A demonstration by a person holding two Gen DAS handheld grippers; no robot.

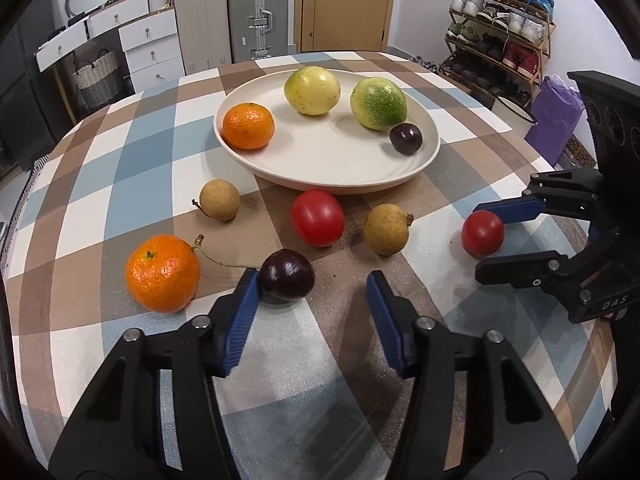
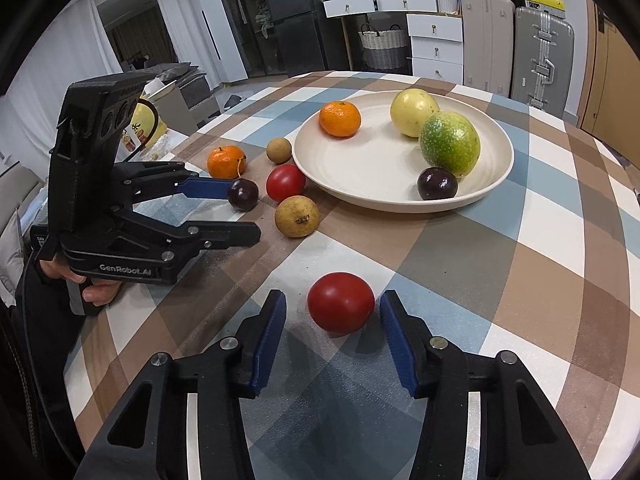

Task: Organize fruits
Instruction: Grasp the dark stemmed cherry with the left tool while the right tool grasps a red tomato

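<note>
A cream plate (image 1: 340,168) (image 2: 360,184) holds an orange, a yellow fruit, a green fruit and a dark plum. On the checked cloth lie an orange (image 1: 162,272), two brown longans (image 1: 219,200) (image 1: 386,229), a red tomato (image 1: 317,218), a dark plum (image 1: 286,276) (image 2: 243,194) and a second tomato (image 1: 483,233) (image 2: 341,303). My left gripper (image 1: 314,286) (image 2: 244,216) is open, its left pad touching the plum. My right gripper (image 2: 333,306) (image 1: 486,240) is open around the second tomato.
The round table's edge curves close on the left and right. Behind it stand white drawers (image 1: 150,52), suitcases (image 1: 256,12), a door and a shoe rack (image 1: 500,28). A purple bag (image 1: 558,116) sits beside the table.
</note>
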